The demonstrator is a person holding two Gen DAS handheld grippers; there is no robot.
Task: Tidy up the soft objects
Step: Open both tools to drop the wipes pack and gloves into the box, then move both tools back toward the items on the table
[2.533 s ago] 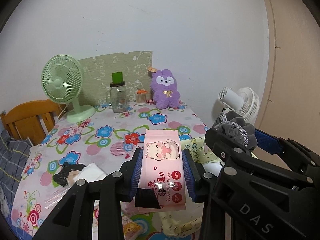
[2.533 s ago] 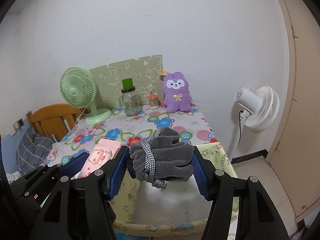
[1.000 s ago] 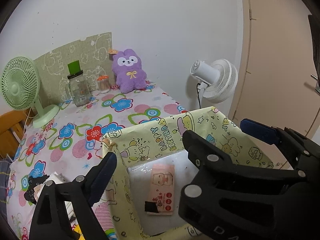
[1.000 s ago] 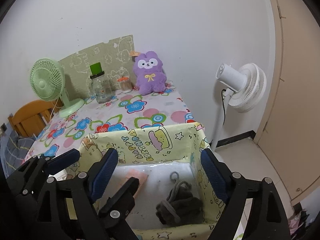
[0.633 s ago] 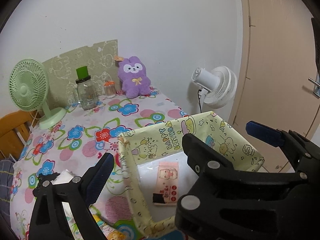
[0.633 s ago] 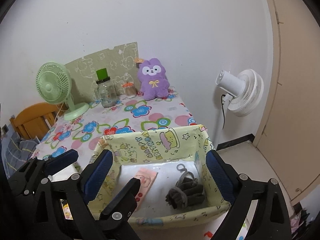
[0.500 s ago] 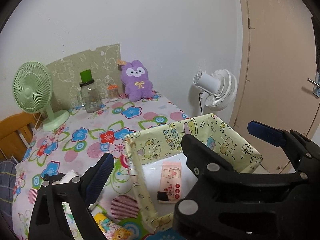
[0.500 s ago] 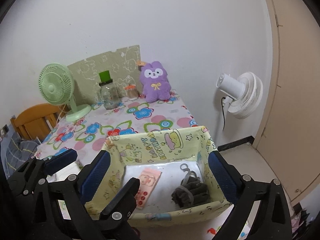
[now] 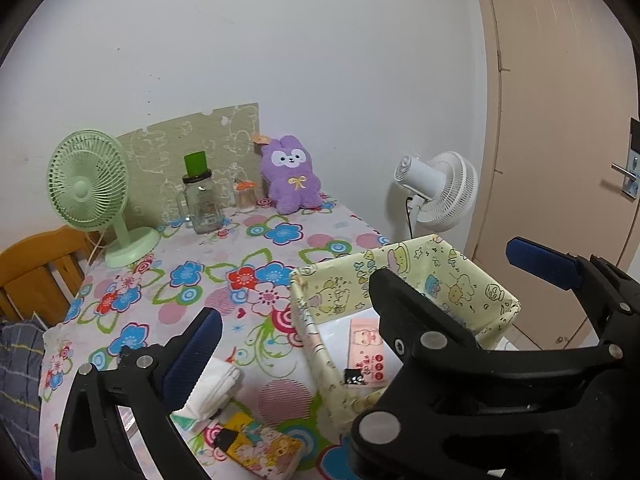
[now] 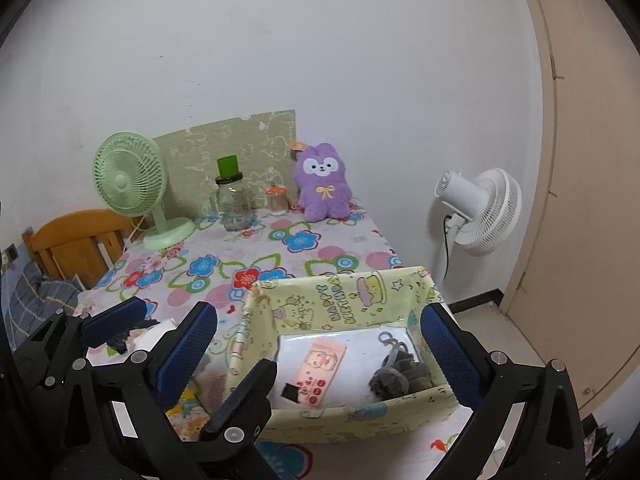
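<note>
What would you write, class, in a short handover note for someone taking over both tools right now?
Left tool: open, empty, above the table's near-left area.
Right tool: open, empty, above the box.
In the yellow cartoon-print fabric box: the pink flat wipes packet on the left, the grey drawstring pouch on the right, apart.
Done: those two are placed.
Left, probably: the white folded cloth and the colourful cartoon packet on the floral tablecloth beside the box. The purple plush bunny sits at the far wall; whether it belongs is unclear.
</note>
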